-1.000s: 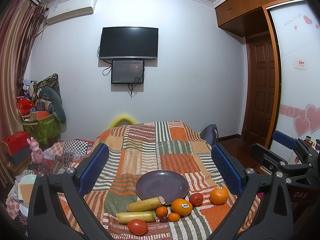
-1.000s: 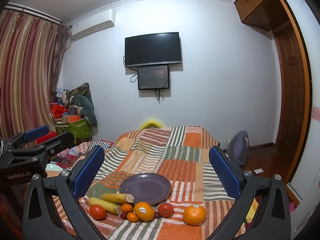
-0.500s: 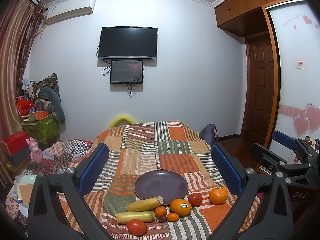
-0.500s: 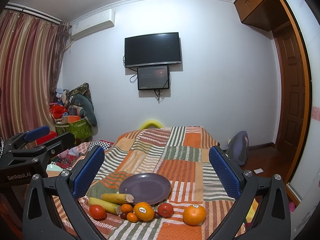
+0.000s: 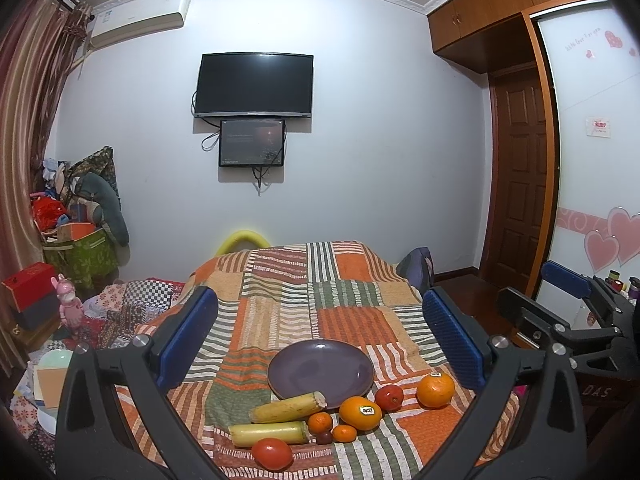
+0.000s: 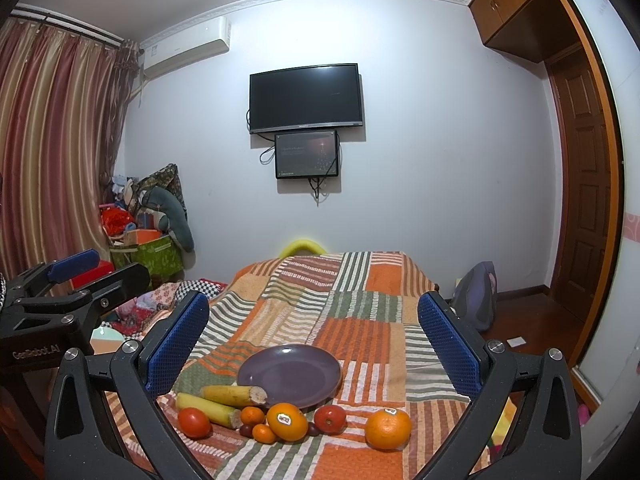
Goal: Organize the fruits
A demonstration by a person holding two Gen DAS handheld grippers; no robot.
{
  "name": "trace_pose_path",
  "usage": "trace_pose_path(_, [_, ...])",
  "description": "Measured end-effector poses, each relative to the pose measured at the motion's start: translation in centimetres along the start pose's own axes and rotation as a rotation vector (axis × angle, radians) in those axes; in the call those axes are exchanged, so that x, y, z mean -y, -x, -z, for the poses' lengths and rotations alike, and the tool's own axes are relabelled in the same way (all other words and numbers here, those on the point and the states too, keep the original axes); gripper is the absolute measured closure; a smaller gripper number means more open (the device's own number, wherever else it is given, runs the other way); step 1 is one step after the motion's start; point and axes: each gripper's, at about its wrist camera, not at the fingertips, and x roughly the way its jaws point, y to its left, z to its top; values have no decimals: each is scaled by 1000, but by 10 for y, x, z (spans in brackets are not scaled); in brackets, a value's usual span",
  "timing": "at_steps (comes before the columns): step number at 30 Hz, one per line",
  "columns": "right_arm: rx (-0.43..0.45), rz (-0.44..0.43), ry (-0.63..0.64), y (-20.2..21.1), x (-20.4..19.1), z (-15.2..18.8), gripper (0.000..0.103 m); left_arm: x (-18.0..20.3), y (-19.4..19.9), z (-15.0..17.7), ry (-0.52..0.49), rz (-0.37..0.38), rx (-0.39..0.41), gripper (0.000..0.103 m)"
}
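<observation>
left wrist view: both tongs [image 5: 320, 320] [image 6: 312, 320] gape wide, small dark fruit [image 5: 324, 437] half hidden among oranges [image 5: 360, 413].

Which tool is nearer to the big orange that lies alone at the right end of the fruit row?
Right, likely. The orange lies inside the right tool's open span; in the left view it sits beside the left tool's right finger.

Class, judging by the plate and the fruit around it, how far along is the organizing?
Nothing looks done: the purple plate is empty. Nothing is in hand; both the left tongs and the right tongs are open above the bedspread. All fruit remains, including the lone orange and the tomato.
</observation>
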Motion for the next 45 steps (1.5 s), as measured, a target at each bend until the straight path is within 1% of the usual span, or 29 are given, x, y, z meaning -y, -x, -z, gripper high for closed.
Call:
trace_pose_path(5, [-6, -8, -6, -2, 2, 3, 0, 0, -2, 2, 2, 7, -9, 0])
trace_pose_path(8, [-17, -11, -13, -5, 4, 5, 0, -2, -7, 2, 11, 11, -29, 0])
trace_pose_path(11, [-38, -16, -21, -9, 8, 8, 0, -5, -12, 4, 16, 0, -44, 1])
trace_pose_path(12, [-42, -14, -20, -10, 8, 9, 0, -6, -13, 6, 17, -7, -50, 2])
trace_pose_path(13, [-52, -8, -15, -13, 10, 11, 1, -7, -15, 7, 18, -11, -57, 7])
trace_pose_path(14, [-64, 0, -8, -15, 11, 13, 4, -8, -18, 9, 19, -13, -67, 12])
trace_pose_path(15, [-73, 4, -5, -17, 12, 15, 8, -12, -21, 10, 21, -13, -83, 14])
trace_pose_path(16, [-84, 6, -4, -18, 14, 16, 9, -15, -25, 11, 23, -14, -97, 17])
trace_pose_path(18, [-114, 11, -6, -24, 20, 22, 13, -22, -31, 16, 25, -20, -126, 18])
trace_pose_path(21, [-165, 33, -3, -31, 30, 31, 19, -33, -43, 24, 27, -37, -176, 20])
trace_pose_path(23, [-204, 55, 0, -37, 37, 38, 23, -41, -52, 31, 26, -47, -216, 25])
trace_pose_path(27, [-299, 84, -7, -49, 53, 54, 30, -56, -71, 52, 31, -45, -320, 27])
trace_pose_path(32, [-395, 116, -20, -62, 67, 70, 32, -67, -91, 80, 29, -52, -421, 28])
trace_pose_path(34, [-453, 125, -40, -70, 74, 80, 35, -73, -99, 91, 41, -45, -464, 28])
trace_pose_path(36, [-484, 129, -56, -75, 79, 85, 36, -76, -106, 102, 55, -40, -508, 28])
trace_pose_path(42, [-576, 114, -84, -94, 89, 106, 36, -81, -126, 134, 74, -43, -618, 28])
trace_pose_path(45, [-614, 107, -99, -103, 95, 115, 36, -81, -134, 146, 90, -32, -666, 28])
